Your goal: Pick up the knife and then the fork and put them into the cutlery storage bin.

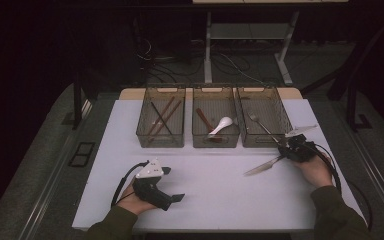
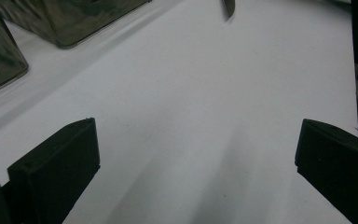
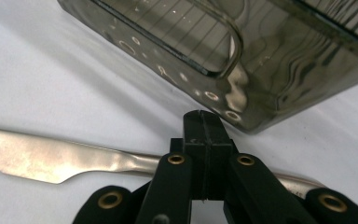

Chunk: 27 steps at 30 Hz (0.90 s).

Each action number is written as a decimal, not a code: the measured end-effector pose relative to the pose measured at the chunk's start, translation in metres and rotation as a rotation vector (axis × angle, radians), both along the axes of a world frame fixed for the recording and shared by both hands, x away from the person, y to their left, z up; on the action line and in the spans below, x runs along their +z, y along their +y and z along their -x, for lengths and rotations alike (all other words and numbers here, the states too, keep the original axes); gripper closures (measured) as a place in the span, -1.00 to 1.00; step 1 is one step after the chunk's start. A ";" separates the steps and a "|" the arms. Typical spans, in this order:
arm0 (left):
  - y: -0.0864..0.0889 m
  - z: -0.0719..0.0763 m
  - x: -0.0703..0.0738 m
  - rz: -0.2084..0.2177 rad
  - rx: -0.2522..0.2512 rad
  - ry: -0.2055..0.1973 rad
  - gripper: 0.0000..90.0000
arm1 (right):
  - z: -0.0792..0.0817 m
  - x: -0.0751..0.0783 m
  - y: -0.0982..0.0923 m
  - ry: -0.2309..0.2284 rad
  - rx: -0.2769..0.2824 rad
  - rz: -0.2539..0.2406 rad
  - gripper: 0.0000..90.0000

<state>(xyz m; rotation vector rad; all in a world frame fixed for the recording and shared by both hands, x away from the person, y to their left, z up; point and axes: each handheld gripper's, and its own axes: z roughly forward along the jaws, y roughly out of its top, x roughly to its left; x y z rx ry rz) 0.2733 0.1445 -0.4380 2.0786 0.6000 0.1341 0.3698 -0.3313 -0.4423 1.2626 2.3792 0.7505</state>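
The white table (image 1: 215, 195) fills the middle of the high view, with three mesh bins (image 1: 215, 124) across its upper half. At lower left, the left gripper (image 2: 196, 149) rests with fingers wide apart, holding nothing. At right, the right gripper (image 1: 283, 148) has its fingers pressed together on a knife (image 1: 263, 166), whose blade slants lower left.

knife handle (image 3: 293, 183): hidden behind the right hand-held gripper (image 3: 204, 122)
knife tip (image 2: 229, 7): cut off by the top edge
right bin (image 3: 242, 56): cropped, far end unseen
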 end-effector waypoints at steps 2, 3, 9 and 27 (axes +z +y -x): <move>0.000 0.000 0.000 -0.001 0.000 0.000 -1.00 | 0.001 0.001 -0.001 0.007 -0.001 0.002 1.00; 0.000 0.000 0.000 -0.001 0.001 0.000 -1.00 | 0.002 0.001 -0.002 0.007 0.002 0.005 1.00; 0.000 0.000 0.000 -0.004 -0.002 0.000 -1.00 | 0.006 0.003 -0.010 -0.003 -0.003 0.021 1.00; -0.001 0.000 -0.002 -0.007 -0.011 0.009 -1.00 | 0.002 0.002 -0.039 0.019 -0.076 0.035 1.00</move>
